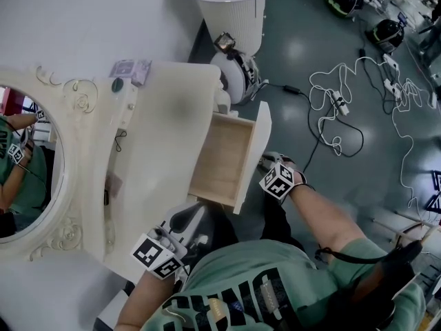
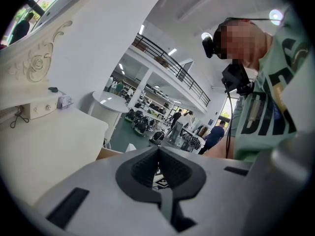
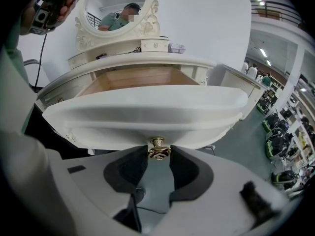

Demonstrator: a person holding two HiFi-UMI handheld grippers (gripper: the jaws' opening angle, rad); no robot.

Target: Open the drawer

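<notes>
Drawer (image 1: pixel 222 161) count: one, pulled well out of your table (image 1: pixel 169 109). Its single brass knob (image 3: pixel 158 148) is clamped between your right gripper's (image 3: pixel 158 154) jaws. Your left gripper (image 2: pixel 158 151), near the drawer, has its jaws together on nothing.

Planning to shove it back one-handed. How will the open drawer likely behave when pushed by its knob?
The drawer looks empty and thin-walled, so probably light. It seems rigid wood, likely sliding without flexing. Its single small brass knob, between the jaws of the right tool, looks smooth, so a push there may slip or skew the wide front.
</notes>
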